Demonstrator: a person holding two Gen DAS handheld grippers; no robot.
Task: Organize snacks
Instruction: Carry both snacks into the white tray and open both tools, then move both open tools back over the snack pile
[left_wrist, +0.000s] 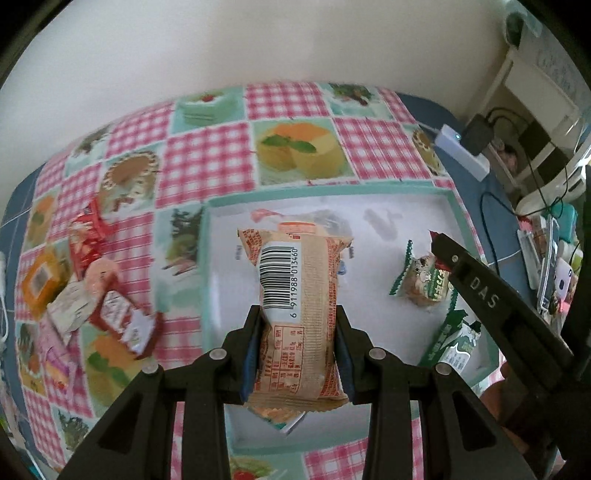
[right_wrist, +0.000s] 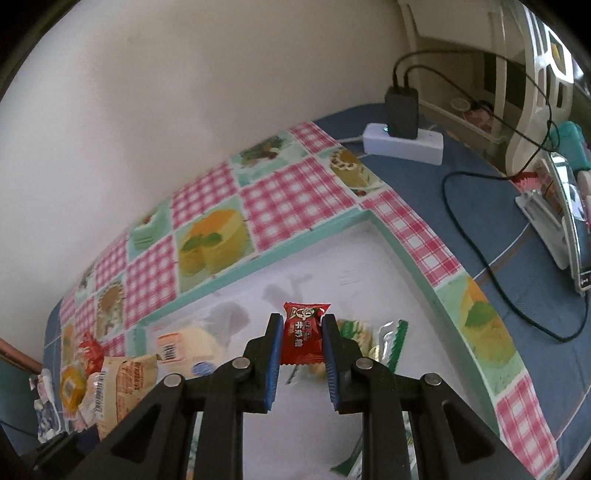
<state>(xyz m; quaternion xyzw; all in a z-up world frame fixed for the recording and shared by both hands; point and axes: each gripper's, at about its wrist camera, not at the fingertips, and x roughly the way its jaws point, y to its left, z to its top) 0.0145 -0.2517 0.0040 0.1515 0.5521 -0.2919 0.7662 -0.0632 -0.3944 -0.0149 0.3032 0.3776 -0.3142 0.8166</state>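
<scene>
The beige barcoded snack pack (left_wrist: 299, 317) sits clamped upright in the left tool (left_wrist: 299, 321), both pads pressed into its sides, hanging over the white tray (left_wrist: 373, 206) with the mint rim. Over on the other side, the right tool (right_wrist: 303, 332) pinches a small red candy packet (right_wrist: 304, 334) between its blue pads, narrow gap, packet held above the same tray. Under it lie green-edged wrappers (right_wrist: 388, 339), and the left view shows that green-wrapped biscuit (left_wrist: 424, 277) on the tray floor. Left of the tray, a loose heap of red and orange snacks (left_wrist: 92, 280) rests on the pink checked cloth (left_wrist: 207, 155) covering the counter. Far right, a white power strip (right_wrist: 402, 144) carries a black charger (right_wrist: 402, 110).
</scene>
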